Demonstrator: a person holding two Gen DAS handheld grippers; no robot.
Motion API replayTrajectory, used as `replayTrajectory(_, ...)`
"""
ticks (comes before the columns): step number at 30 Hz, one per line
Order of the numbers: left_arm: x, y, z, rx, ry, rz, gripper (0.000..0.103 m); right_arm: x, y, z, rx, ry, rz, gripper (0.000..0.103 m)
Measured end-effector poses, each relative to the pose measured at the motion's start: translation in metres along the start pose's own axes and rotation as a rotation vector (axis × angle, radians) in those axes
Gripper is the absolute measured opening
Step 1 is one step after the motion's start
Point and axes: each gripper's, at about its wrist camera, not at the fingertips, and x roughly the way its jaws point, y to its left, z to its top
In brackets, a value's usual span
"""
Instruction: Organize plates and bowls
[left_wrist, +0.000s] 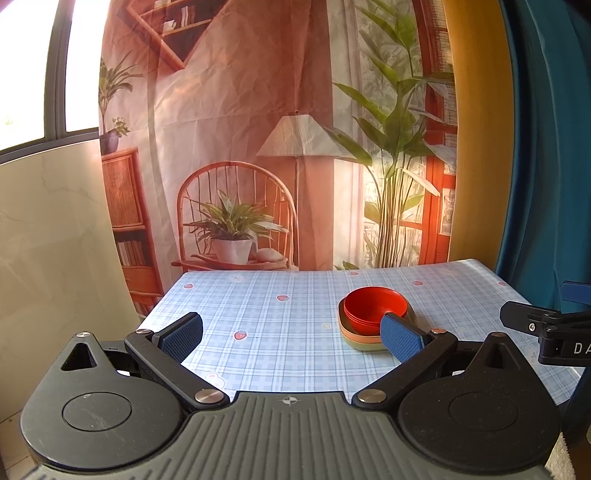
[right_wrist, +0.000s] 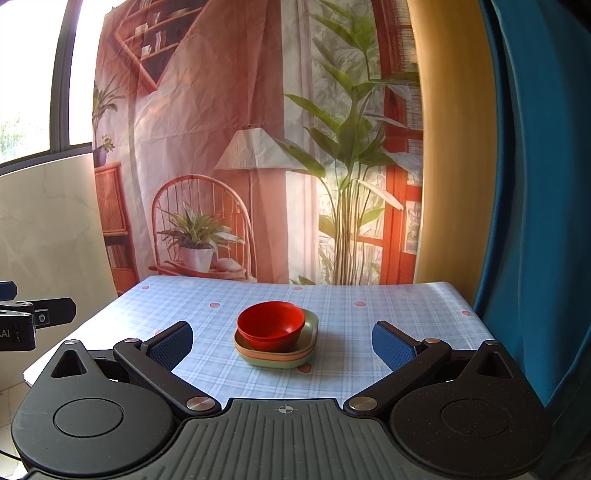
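Note:
A stack of red bowls (right_wrist: 270, 325) sits nested on a stack of square plates (right_wrist: 277, 355), green and orange, in the middle of the table with a blue checked cloth (right_wrist: 369, 317). In the left wrist view the red bowls (left_wrist: 371, 308) and plates (left_wrist: 356, 338) lie to the right, partly behind my right finger. My left gripper (left_wrist: 293, 338) is open and empty, held back above the near table edge. My right gripper (right_wrist: 282, 343) is open and empty, a little short of the stack, which shows between its fingers.
A printed fabric backdrop (right_wrist: 240, 147) hangs behind the table. A blue curtain (right_wrist: 535, 221) hangs at the right, a marble-look panel (left_wrist: 55, 240) at the left. The right gripper's body (left_wrist: 546, 328) shows at the left view's right edge.

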Motion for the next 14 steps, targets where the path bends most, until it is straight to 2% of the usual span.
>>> replayTrajectory(14, 0.0008, 0.0023, -0.0003, 0.003, 0.004, -0.007, 0.103, 0.0014, 0.0003, -0.0063, 0.011, 0.000, 0.000, 0.103)
